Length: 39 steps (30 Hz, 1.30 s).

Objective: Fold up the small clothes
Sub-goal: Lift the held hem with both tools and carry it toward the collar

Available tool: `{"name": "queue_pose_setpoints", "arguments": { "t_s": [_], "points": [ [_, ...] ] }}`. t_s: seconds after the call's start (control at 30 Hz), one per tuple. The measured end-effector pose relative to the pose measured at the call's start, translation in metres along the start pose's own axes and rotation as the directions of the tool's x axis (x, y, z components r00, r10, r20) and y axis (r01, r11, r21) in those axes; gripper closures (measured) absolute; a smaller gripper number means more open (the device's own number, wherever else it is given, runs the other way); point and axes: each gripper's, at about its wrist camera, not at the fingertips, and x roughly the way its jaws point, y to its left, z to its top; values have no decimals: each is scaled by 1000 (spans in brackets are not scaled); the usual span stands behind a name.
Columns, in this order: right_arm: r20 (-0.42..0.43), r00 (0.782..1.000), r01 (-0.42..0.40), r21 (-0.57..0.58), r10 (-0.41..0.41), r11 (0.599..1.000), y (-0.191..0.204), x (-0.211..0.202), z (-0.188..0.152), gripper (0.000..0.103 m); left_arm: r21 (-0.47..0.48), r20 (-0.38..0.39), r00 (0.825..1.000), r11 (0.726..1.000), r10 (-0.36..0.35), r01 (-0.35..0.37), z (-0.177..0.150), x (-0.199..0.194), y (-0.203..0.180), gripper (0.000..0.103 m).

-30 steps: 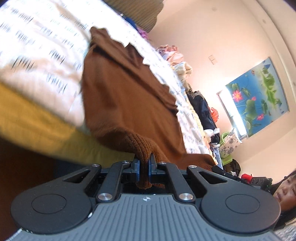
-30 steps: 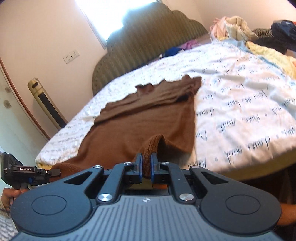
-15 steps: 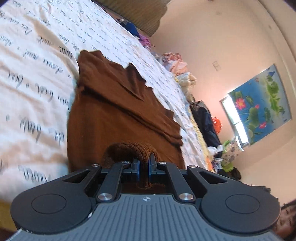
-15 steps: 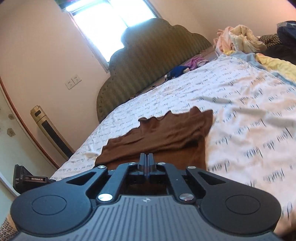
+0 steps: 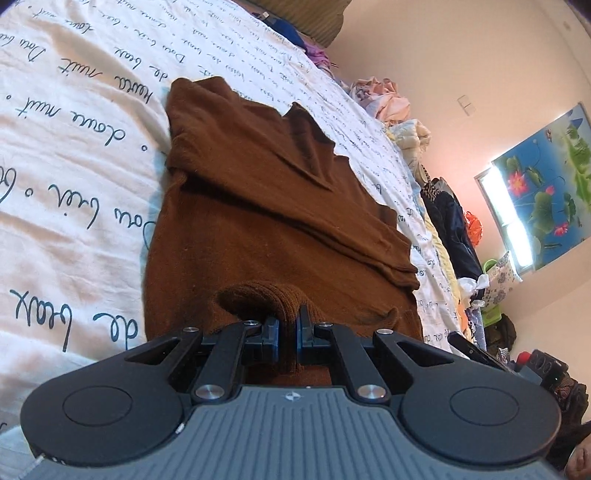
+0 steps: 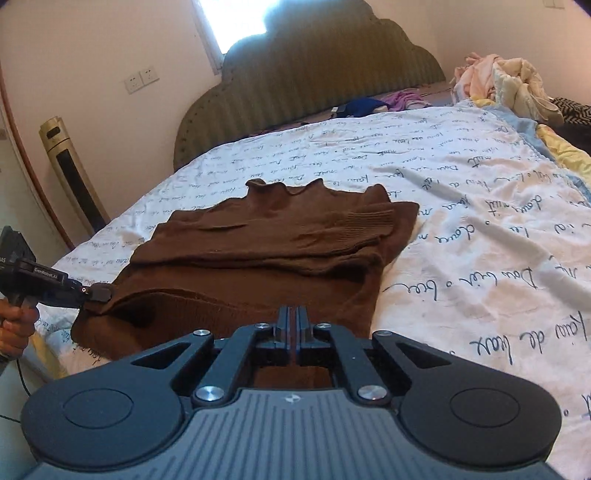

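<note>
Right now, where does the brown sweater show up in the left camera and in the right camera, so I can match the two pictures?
Left wrist view: the brown sweater fills the middle, and its ribbed hem is pinched in the left gripper.
Right wrist view: it lies across the lower middle, its hem held in the right gripper.
Shared landmark: the green headboard, at the top edge of the left view.

both wrist views sit low and close at the bed's (image 6: 480, 206) near edge, sharing the brown sweater (image 5: 258, 206).
</note>
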Motion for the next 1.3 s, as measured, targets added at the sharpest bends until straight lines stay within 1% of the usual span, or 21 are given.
{"name": "queue_pose_setpoints", "arguments": {
  "t_s": [0.03,0.1,0.2,0.23,0.27,0.3,0.33,0.37,0.43,0.47,0.53,0.6,0.7,0.73,0.87,0.93,1.07,1.23,1.3],
  "points": [
    [-2,1000,6,9,-6,1000,-3,8,3,98,0,0,1000,1000,5,-5,1,0,0,95],
    [-43,999,-33,15,33,999,-9,29,9,98,-3,3,1000,1000,5,-5,1,-1,0,95],
    [-102,994,-40,-13,38,999,-18,56,14,88,1,7,1000,1000,12,-12,0,-4,-3,95],
    [-114,992,-62,-13,60,998,-21,62,14,77,-1,6,1000,1000,13,-13,0,-4,-2,95],
    [-118,991,-63,-12,61,998,-23,66,14,62,-4,4,1000,1000,15,-15,-1,-4,-1,95],
    [-122,991,-64,-14,62,998,-23,68,14,53,-6,2,1000,1000,19,-19,-1,-3,-1,95],
    [-128,989,-77,-19,74,997,-23,69,14,39,-7,0,1000,1000,22,-22,-1,-2,0,95],
    [-133,988,-84,-28,80,996,-22,70,13,38,-8,-3,1000,1000,23,-23,-1,-1,0,95],
    [-162,985,-74,-56,64,996,-17,74,11,40,-10,-6,1000,1000,25,-25,-1,1,1,95],
    [-174,983,-62,-68,49,996,-15,75,10,61,-11,-8,1000,1000,26,-26,-1,2,1,95],
    [-187,981,-63,-63,51,996,-14,77,8,98,-11,-9,1000,1000,28,-28,0,4,1,95],
    [-169,985,-54,-74,41,996,-10,72,6,98,-10,-6,1000,1000,26,-26,1,4,0,95],
    [-128,990,-62,-67,53,996,-6,61,10,98,-13,8,1000,1000,19,-19,1,-1,-3,95],
    [-108,993,-57,-67,49,996,-5,56,13,98,-16,12,1000,1000,17,-17,2,-3,-3,95],
    [-53,996,-79,-51,77,996,-5,49,34,98,-18,33,999,1000,-3,4,13,-8,-9,95],
    [-35,996,-83,-38,82,996,-7,54,47,98,-13,45,999,1000,-14,14,22,-9,-12,95],
    [-4,998,-67,-15,67,998,-16,68,74,98,-26,67,997,999,-29,31,47,-7,-13,95],
    [3,999,-46,20,46,999,-32,95,101,99,-61,82,996,997,-35,40,79,5,-6,95],
    [-2,999,-34,26,34,999,-38,106,108,99,-89,81,996,995,-42,50,93,13,-1,95]
  ]
}}
